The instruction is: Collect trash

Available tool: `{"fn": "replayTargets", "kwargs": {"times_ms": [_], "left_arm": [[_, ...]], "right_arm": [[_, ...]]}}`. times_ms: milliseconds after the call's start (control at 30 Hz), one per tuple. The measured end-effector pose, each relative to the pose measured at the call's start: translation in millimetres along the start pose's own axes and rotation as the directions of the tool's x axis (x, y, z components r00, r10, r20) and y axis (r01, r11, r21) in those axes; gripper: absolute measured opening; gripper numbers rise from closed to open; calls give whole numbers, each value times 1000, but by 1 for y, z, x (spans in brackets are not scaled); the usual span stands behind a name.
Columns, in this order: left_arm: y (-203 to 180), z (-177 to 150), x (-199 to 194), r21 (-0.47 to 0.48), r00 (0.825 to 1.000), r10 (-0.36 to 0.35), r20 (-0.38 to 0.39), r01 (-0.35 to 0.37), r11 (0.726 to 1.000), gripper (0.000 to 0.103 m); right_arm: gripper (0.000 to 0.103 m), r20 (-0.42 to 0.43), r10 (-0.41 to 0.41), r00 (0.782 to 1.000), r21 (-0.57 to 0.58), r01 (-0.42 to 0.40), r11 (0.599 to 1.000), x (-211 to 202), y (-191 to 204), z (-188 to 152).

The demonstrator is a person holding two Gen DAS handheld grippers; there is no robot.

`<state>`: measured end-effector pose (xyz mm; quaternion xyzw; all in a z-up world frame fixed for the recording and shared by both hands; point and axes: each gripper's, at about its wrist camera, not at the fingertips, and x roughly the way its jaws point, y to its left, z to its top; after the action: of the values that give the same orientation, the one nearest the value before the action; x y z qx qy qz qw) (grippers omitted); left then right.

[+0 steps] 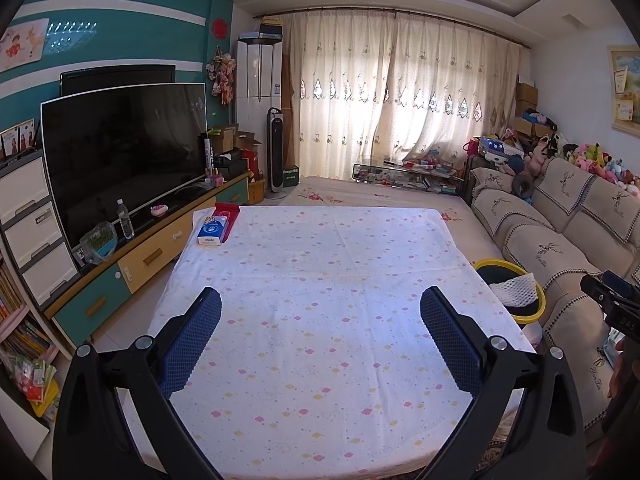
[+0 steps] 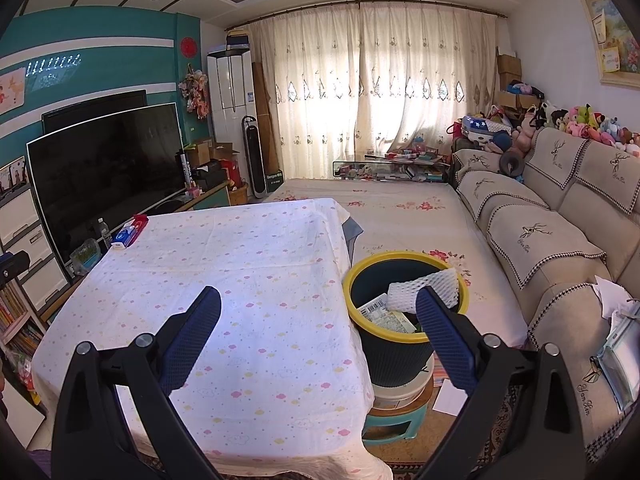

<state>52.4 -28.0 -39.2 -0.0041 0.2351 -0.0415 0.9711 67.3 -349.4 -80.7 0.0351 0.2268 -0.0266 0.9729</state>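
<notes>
Now both grippers hang over the table point(image 1: 320, 280) with the spotty cloth, and both are wide open with nothing between their fingers. The left gripper point(image 1: 320, 312) points across the middle of the table. The right gripper point(image 2: 318, 312) sits over the right edge of the table, with its right finger in front of the bin point(image 2: 404, 320). The bin is dark with a yellow rim, it stands just beside the right side of the table, on top of a small stool point(image 2: 396, 416). The trash is already in there: a white foam net point(image 2: 424, 290) leans on the far rim, and some printed paper wrappers point(image 2: 384, 314) lie under it. The cloth looks bare, save for a blue tissue pack point(image 1: 213, 231) and a red box point(image 1: 228, 216) at the far left corner, and those do not look like trash to me. So I think the job is nearly done, and the step now is to look for any bits left. A white paper point(image 2: 450, 396) lies on the floor near the stool, and it may be trash too. To do this well, move the grippers slowly and look all around the table first. Keep the fingers open until they are on both sides of a piece, then squeeze softly. Drop it right over the middle of the bin. The foam net sits high, so it could tip out if bumped.
</notes>
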Motion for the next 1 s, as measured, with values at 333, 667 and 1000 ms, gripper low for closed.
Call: {"fn": "replayTargets", "kwargs": {"times_ms": [333, 667, 1000], "left_arm": [[-2, -1, 0, 1, 1000, 0, -3, 0, 1000, 98], [-3, -3, 0, 2, 1000, -2, -3, 2, 1000, 98], [-2, -3, 3, 2, 1000, -5, -8, 5, 1000, 98]], "right_arm": [[93, -2, 1, 1000, 0, -1, 1000, 1, 0, 0], [93, -3, 1, 1000, 1, -1, 1000, 2, 0, -2], [93, -6, 1, 1000, 1, -1, 1000, 4, 2, -5]]}}
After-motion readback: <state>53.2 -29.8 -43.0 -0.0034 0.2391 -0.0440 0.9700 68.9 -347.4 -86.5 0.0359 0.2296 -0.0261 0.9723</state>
